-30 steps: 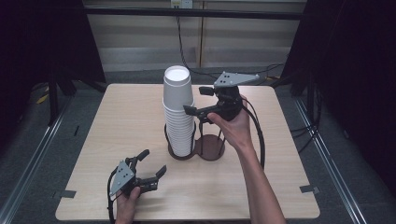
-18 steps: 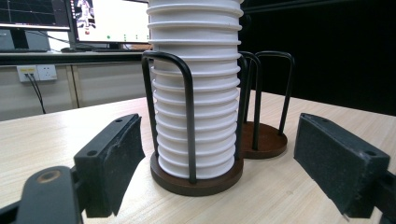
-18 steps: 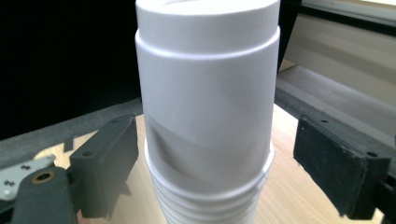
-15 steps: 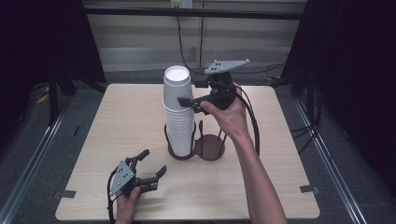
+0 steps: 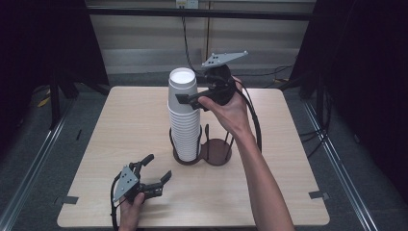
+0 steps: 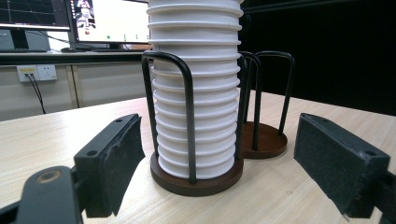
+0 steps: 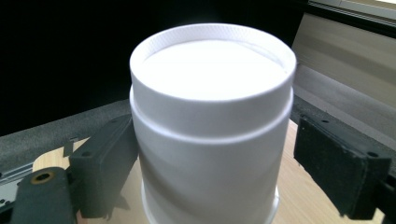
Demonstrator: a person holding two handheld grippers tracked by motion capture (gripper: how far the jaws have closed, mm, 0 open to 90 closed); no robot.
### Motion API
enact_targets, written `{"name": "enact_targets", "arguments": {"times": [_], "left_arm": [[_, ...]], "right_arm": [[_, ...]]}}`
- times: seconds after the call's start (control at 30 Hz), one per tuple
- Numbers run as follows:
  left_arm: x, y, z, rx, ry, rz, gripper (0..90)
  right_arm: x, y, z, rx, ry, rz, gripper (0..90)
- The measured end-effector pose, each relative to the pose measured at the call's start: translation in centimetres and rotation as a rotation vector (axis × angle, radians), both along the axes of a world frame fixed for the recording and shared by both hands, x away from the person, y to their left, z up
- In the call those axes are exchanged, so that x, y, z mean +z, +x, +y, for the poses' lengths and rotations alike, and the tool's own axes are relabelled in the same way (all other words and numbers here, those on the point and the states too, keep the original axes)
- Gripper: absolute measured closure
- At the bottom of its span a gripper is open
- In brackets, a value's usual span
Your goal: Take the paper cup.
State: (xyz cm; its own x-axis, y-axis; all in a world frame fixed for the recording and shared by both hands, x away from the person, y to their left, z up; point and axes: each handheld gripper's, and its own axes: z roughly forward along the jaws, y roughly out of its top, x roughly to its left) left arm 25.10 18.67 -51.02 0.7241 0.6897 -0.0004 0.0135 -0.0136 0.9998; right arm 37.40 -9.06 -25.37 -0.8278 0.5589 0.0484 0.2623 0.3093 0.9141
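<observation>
A tall stack of white paper cups (image 5: 184, 122) stands in the left ring of a dark two-ring wire holder (image 5: 217, 153) in the middle of the table. My right gripper (image 5: 186, 96) is up at the top of the stack, open. Its jaws flank the topmost cup (image 7: 212, 121), the left pad (image 7: 112, 163) close against the cup wall and the right pad (image 7: 341, 163) a little off it. My left gripper (image 5: 158, 166) rests near the table's front edge, open and holding nothing. It faces the stack (image 6: 196, 93) and the holder's base (image 6: 196, 179).
The holder's right ring (image 6: 266, 140) has nothing in it. The wooden table (image 5: 120, 125) has bare room on all sides of the holder. Monitors and a wall socket (image 6: 37, 72) sit behind, and cables trail off the table's back right.
My right gripper has risen and shifted left, from beside the middle of the stack to around the top cup. The left gripper has stayed put.
</observation>
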Motion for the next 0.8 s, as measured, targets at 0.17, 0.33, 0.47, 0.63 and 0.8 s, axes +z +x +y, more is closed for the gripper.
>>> {"name": "enact_targets", "arguments": {"times": [0.17,0.33,0.47,0.63,0.8], "left_arm": [[0.0,-0.1,-0.1,-0.008,-0.013,0.01,15.5],[0.0,-0.1,-0.1,-0.009,-0.013,0.01,15.5],[0.0,0.0,-0.1,-0.009,-0.013,0.009,15.5],[0.0,-0.1,-0.1,-0.009,-0.013,0.01,15.5],[0.0,-0.1,-0.1,-0.009,-0.013,0.01,15.5]], "right_arm": [[0.2,0.4,0.9,-0.002,-0.005,-0.003,13.7],[0.1,0.7,1.8,0.005,-0.002,-0.006,16.0],[0.1,0.8,1.9,-0.003,0.006,-0.016,19.3],[0.2,0.7,1.9,-0.003,-0.002,-0.018,20.0],[0.2,0.7,1.9,-0.004,0.002,-0.022,20.2]]}}
